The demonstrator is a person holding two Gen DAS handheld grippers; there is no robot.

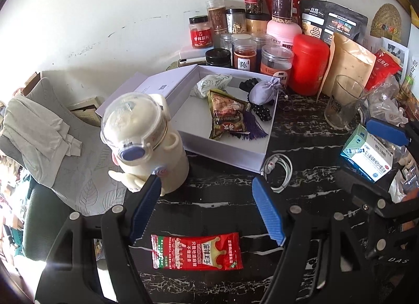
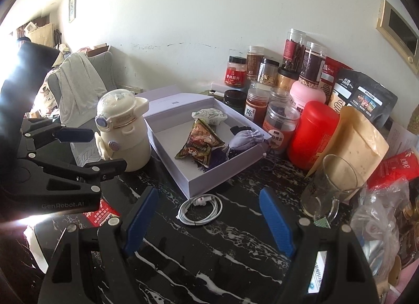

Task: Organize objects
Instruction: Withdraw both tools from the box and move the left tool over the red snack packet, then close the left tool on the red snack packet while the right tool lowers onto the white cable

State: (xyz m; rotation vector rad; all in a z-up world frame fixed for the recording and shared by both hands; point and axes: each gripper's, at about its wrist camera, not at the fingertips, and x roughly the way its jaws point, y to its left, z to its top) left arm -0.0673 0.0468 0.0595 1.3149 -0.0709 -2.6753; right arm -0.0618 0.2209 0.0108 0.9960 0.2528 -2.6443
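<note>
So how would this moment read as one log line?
left hand-held gripper: open, empty | right hand-held gripper: open, empty | red snack packet: on table

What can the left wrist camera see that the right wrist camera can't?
Only the left wrist view shows the whole red snack packet and the printing on the medicine box. Only the right wrist view shows the left gripper from the side. Both show the cream robot-shaped bottle, the open white box, the coiled white cable, the glass mug and the red canister.
</note>
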